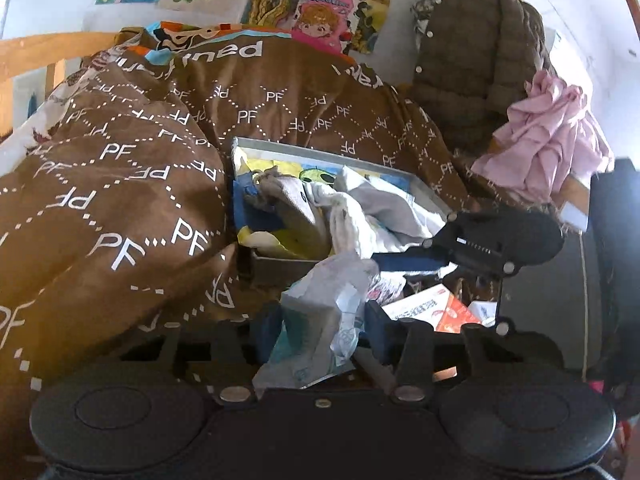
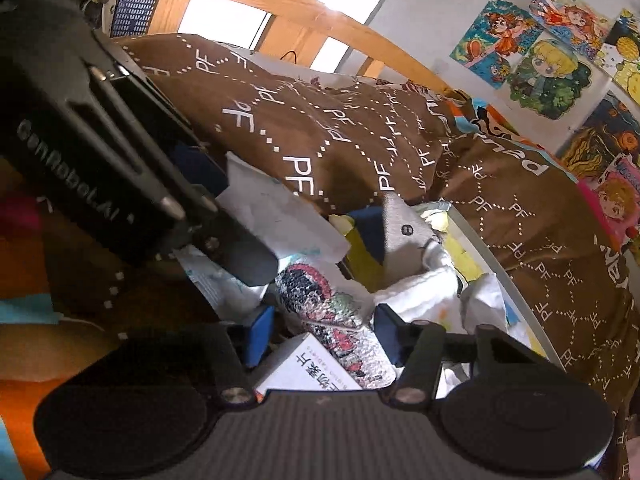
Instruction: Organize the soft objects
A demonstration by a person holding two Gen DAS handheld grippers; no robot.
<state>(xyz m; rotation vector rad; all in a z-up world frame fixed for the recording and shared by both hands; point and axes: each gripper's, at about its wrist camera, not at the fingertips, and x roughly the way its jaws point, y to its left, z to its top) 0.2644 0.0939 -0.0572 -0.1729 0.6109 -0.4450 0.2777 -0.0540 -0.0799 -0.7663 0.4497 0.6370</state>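
My left gripper (image 1: 320,330) is shut on a crinkly plastic tissue pack (image 1: 324,312), held just in front of a grey box (image 1: 280,266) on the bed. The box holds soft things: a grey plush (image 1: 288,196), white cloths (image 1: 360,220) and blue fabric. My right gripper (image 2: 322,332) is open, its blue pads on either side of a patterned pouch (image 2: 336,320) without pressing it. It shows from the side in the left wrist view (image 1: 404,258). The left gripper's body (image 2: 120,168) fills the left of the right wrist view, with the tissue pack (image 2: 276,216) beyond it.
A brown "PF" quilt (image 1: 120,184) is heaped around the box. A white medicine carton (image 2: 308,372) lies under the pouch, and shows red and white in the left wrist view (image 1: 436,306). A brown puffer jacket (image 1: 472,60) and pink cloth (image 1: 548,140) hang at right. Posters cover the wall.
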